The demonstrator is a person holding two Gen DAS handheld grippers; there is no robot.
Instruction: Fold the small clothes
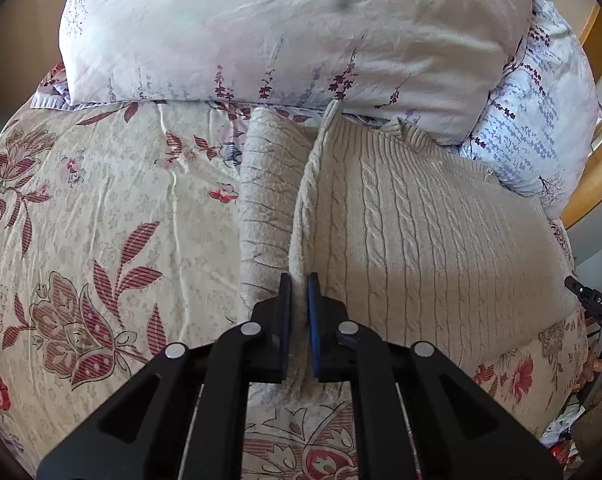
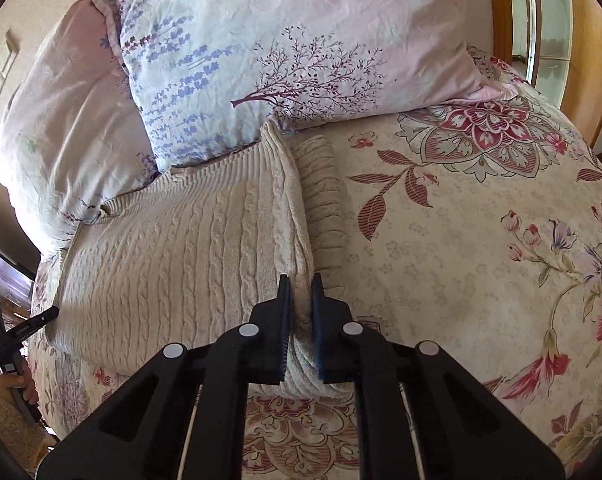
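Note:
A cream cable-knit sweater lies flat on the floral bedspread, collar toward the pillows. My left gripper is shut on the sweater's left bottom edge, beside the left sleeve that lies along the body. In the right wrist view the same sweater fills the left half. My right gripper is shut on its right bottom edge, beside the right sleeve. The other gripper shows at the far right of the left view, and at the far left of the right view.
Two floral pillows lie at the head of the bed, touching the sweater's collar; the second pillow fills the top of the right view. A wooden frame stands at the far right. Bedspread stretches right of the sweater.

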